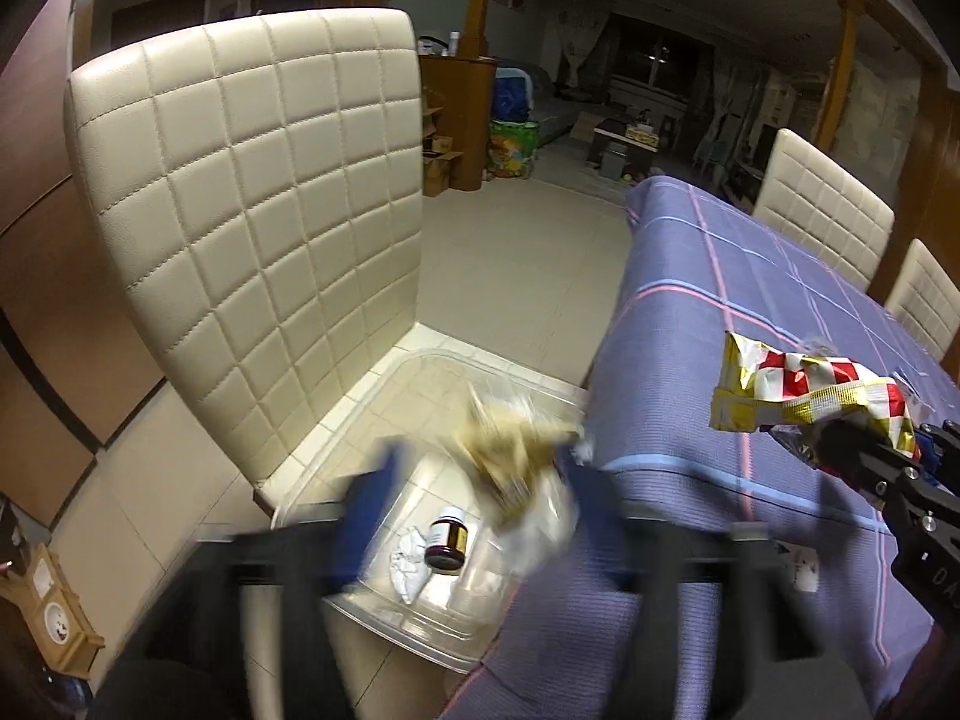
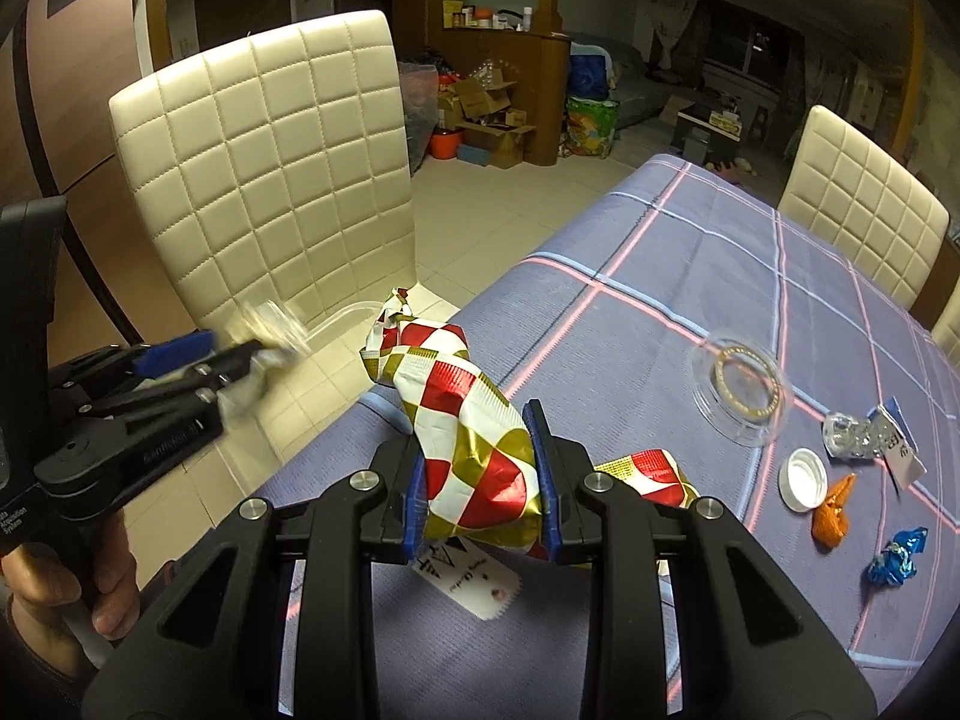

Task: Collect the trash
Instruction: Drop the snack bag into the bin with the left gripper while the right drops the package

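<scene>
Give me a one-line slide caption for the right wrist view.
Right tongs shut on a red, white and gold checked wrapper over the purple tablecloth, with small scraps left to collect.

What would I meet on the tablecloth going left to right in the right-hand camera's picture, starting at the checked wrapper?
Checked wrapper held in the right tool → clear round lid → white cap → orange scrap → blue foil wrapper.
</scene>
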Motion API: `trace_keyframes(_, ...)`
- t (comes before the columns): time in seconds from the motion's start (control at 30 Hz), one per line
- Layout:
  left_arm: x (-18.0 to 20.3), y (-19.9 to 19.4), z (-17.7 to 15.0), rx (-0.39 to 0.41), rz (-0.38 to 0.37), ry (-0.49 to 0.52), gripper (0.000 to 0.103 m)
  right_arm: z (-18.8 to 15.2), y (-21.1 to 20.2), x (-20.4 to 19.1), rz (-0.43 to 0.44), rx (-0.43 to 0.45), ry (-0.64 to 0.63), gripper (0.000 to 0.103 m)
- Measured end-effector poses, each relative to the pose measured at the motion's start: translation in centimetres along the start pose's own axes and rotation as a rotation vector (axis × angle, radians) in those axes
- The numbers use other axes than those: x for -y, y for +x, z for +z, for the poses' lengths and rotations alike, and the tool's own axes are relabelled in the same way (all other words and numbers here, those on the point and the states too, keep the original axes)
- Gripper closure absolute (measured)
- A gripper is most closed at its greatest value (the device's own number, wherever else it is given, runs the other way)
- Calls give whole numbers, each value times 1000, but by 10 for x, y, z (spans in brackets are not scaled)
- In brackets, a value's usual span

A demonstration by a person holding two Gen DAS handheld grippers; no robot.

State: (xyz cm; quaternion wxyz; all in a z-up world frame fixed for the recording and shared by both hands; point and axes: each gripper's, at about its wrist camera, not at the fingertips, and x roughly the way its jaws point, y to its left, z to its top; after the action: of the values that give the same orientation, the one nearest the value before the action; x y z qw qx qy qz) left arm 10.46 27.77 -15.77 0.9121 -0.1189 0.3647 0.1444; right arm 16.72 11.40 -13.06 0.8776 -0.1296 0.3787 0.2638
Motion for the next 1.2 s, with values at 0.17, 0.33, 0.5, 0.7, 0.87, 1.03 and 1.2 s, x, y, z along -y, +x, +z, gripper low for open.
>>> trace_keyframes(0.17, -12, 1, 0, 11, 7, -35, 26, 3, 9, -5, 4, -16, -7, 72)
trace_keyframes(0.33, -32, 1, -1, 18, 43, -73, 26, 7, 17, -15, 10, -26, -29, 72)
trace_keyframes(0.5, -45, -1, -4, 25, 82, -73, 26, 13, 23, -27, 17, -27, -56, 71)
trace_keyframes(0.7, -59, -4, -6, 37, 107, -82, 26, 26, 30, -49, 31, -12, -96, 70)
trace_keyframes(0.87, -72, -4, -6, 40, 122, -95, 26, 36, 36, -63, 47, 6, -103, 20)
trace_keyframes(1.03, -76, -3, -8, 40, 136, -96, 26, 39, 34, -70, 0, 49, -123, 20)
trace_keyframes(1.2, -70, -4, -7, 32, 114, -97, 26, 34, 34, -63, 3, 28, -106, 20)
